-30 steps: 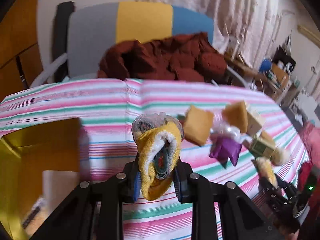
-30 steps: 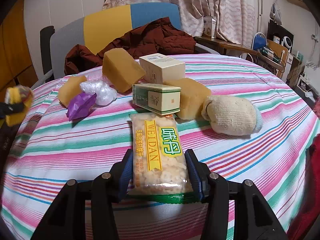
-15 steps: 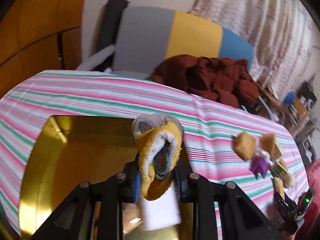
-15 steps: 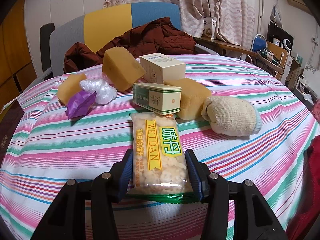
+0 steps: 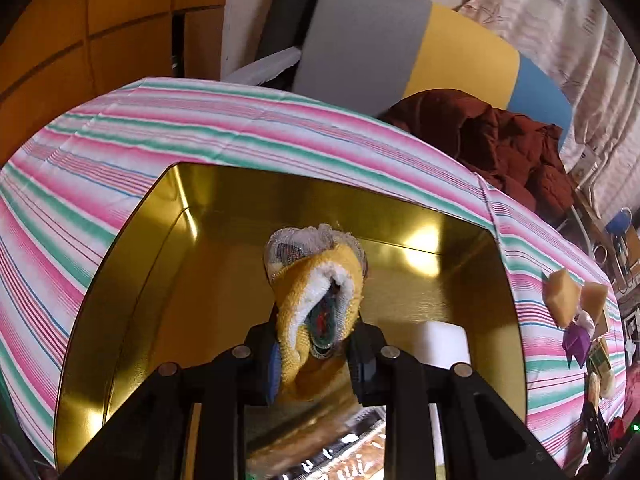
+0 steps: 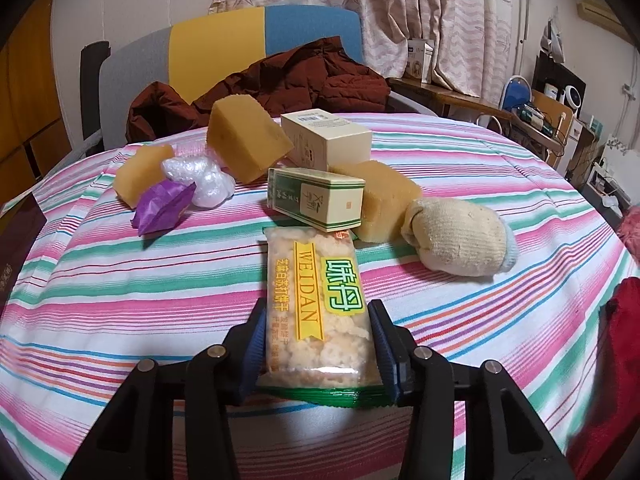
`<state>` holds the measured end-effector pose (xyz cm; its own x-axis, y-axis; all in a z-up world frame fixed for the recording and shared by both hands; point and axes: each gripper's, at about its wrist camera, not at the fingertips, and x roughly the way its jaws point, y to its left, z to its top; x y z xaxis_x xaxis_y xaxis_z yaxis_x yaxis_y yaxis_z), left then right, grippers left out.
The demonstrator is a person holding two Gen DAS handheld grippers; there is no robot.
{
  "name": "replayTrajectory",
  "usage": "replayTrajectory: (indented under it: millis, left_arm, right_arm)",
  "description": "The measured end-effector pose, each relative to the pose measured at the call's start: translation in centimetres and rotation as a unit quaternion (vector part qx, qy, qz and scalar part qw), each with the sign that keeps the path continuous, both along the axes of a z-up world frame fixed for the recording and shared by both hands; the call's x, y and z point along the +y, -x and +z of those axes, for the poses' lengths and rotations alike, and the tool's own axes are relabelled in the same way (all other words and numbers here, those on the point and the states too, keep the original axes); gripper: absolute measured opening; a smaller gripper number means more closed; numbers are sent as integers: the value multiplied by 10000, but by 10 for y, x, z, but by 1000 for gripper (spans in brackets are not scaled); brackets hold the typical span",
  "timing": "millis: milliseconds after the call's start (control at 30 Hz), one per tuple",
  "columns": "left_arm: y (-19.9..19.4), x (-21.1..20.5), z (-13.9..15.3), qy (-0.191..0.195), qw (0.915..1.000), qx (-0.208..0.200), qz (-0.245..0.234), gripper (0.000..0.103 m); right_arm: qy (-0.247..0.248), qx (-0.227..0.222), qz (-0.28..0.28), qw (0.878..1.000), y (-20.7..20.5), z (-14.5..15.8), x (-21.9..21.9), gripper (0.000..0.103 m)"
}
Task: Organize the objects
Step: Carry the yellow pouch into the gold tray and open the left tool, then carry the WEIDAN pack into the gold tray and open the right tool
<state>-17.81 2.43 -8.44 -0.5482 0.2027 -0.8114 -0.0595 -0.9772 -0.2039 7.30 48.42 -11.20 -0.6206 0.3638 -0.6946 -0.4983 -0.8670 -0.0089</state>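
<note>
My left gripper (image 5: 316, 356) is shut on a yellow rolled sock (image 5: 316, 300) and holds it over the open gold box (image 5: 132, 280), which has a white block (image 5: 440, 344) inside. My right gripper (image 6: 318, 348) is shut on a WEIDAN cracker packet (image 6: 316, 304) that rests on the striped tablecloth (image 6: 120, 300). Beyond the packet lie a green-and-cream carton (image 6: 316, 198), a cream box (image 6: 326, 138), three yellow sponges (image 6: 248, 140), a beige sock ball (image 6: 460, 240), a purple wrapper (image 6: 164, 204) and crumpled clear plastic (image 6: 200, 180).
A grey, yellow and blue chair (image 6: 224, 52) with a dark red jacket (image 6: 300, 80) stands behind the table. A cluttered side table (image 6: 532, 112) is at the right. A red item (image 6: 624, 340) lies at the table's right edge. A dark box edge (image 6: 16, 232) is at the left.
My left gripper has carried the yellow sock leftwards from the pile to above the gold box. The right gripper and the cracker packet have stayed put.
</note>
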Motion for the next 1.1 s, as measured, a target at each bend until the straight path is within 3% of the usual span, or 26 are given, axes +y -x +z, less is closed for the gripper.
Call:
replayTrajectory:
  millis: [133,233,333,433,567,767,867,1100]
  left_arm:
    - [8,-7,-11,-210,9990,-368,133,31]
    - [6,-10,-17,-261,9983,-489,173,42]
    - [-5,-18,-10,-399,9980,-348,333,47]
    - [-29,-25,9,-545,9973,68,480,47]
    - [-51,-26,23,-394,9973,415,452,47]
    - [-70,-29,20,-148,9981,437,403,47]
    - [-78,-33,17,-206,9982,400,408,48]
    - [-98,-32,14,-90,9983,469,321,48]
  right_arm:
    - [65,62,27,10000,-4,3,-11,49]
    - [75,94,107,9999,-6,5,-21,49]
    - [133,163,181,9996,-8,10,-31,49]
    - [181,246,288,9991,-9,17,-42,49]
    - [212,345,503,9979,-5,27,-60,49]
    - [436,531,977,9928,11,44,-97,49]
    - [549,621,1274,9884,24,56,-120,49]
    - [568,751,2245,9699,66,93,-189,49]
